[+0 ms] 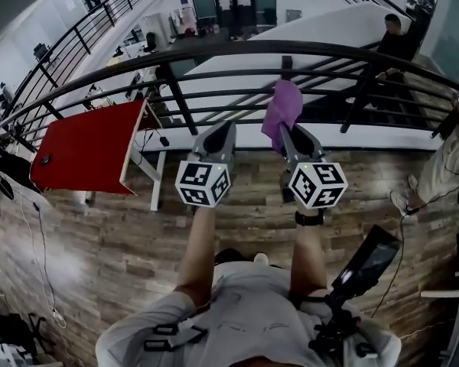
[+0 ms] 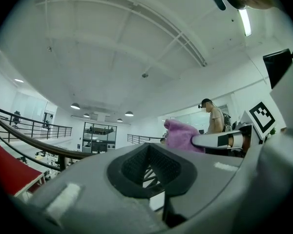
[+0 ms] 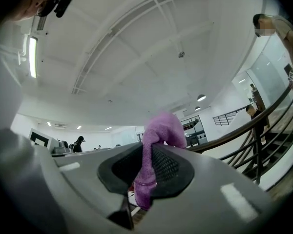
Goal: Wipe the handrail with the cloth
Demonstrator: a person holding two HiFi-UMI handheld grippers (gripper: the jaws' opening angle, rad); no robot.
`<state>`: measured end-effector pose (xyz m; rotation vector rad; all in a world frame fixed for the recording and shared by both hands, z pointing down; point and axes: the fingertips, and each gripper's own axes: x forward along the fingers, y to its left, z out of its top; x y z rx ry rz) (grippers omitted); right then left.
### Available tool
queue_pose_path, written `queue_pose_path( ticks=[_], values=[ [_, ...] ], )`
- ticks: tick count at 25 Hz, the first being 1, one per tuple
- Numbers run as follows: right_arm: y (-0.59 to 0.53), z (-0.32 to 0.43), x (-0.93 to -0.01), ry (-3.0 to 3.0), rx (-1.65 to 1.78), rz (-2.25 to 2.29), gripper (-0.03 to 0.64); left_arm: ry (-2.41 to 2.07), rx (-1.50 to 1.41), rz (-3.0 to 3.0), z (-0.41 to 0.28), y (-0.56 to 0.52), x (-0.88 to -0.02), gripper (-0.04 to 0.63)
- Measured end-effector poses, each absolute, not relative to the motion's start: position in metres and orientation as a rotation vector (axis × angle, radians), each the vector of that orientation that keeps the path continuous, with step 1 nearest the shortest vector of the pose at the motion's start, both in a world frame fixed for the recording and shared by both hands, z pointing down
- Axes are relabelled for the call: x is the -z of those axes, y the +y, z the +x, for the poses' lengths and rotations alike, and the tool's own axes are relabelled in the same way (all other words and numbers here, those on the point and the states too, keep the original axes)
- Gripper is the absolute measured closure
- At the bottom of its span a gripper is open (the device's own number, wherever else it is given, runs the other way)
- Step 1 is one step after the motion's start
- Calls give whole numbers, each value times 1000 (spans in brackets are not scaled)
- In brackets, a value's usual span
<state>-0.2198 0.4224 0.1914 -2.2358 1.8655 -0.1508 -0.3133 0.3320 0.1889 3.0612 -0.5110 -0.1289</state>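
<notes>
The black handrail (image 1: pixel 214 50) curves across the top of the head view, with thinner rails below it. A purple cloth (image 1: pixel 283 107) hangs from my right gripper (image 1: pixel 284 132), which is shut on it just short of the rails. In the right gripper view the cloth (image 3: pixel 158 140) is pinched between the dark pads and bunches above them, and the handrail (image 3: pixel 244 130) runs off to the right. My left gripper (image 1: pixel 223 128) is beside the right one, shut and empty, pointing at the rails. From the left gripper view (image 2: pixel 149 172), the cloth (image 2: pixel 181 135) shows to the right and the handrail (image 2: pixel 34 141) to the left.
A red table (image 1: pixel 88 147) stands on the wood floor at the left, with cables nearby. One person (image 1: pixel 444 167) stands at the right edge; another (image 1: pixel 394 40) is beyond the railing. A black screen on a mount (image 1: pixel 367 262) sits by my right side.
</notes>
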Motion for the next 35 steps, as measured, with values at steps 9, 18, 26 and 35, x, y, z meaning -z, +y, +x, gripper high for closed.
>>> queue_pose_path(
  ticks=[9, 18, 26, 35],
  values=[
    [339, -191, -233, 1880, 316, -2254, 565, -511, 72, 3003, -284, 258, -223, 595],
    [205, -187, -215, 1978, 162, -2313, 565, -476, 206, 3027, -251, 132, -204, 595],
    [150, -181, -211, 1909, 98, -2384, 565, -398, 253, 3021, -248, 67, -205, 595],
    [95, -161, -260, 2040, 120, -2364, 565, -481, 225, 3012, -227, 18, -252, 595]
  ],
)
